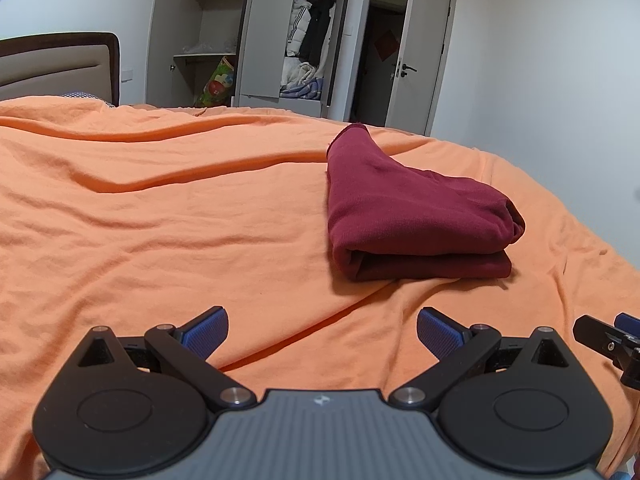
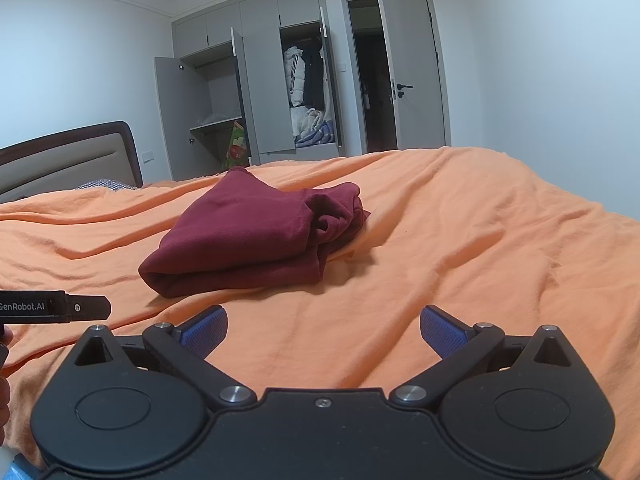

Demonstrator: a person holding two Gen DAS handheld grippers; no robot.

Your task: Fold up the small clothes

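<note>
Currently I record the maroon garment (image 1: 408,216) folded into a thick bundle on the orange bed sheet (image 1: 160,220), its long axis running away toward the wardrobe (image 2: 256,80), rolled fold nearest me. Left claw (image 1: 322,334) and right claw (image 2: 323,332) both gape wide, empty, short of the garment. Beyond it, the wardrobe stands open, coats hanging inside.

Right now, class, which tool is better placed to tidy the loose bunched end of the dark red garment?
Probably the right tool: the folded garment shows its bunched end straight ahead of it. From the left tool that end lies off to the right.
</note>
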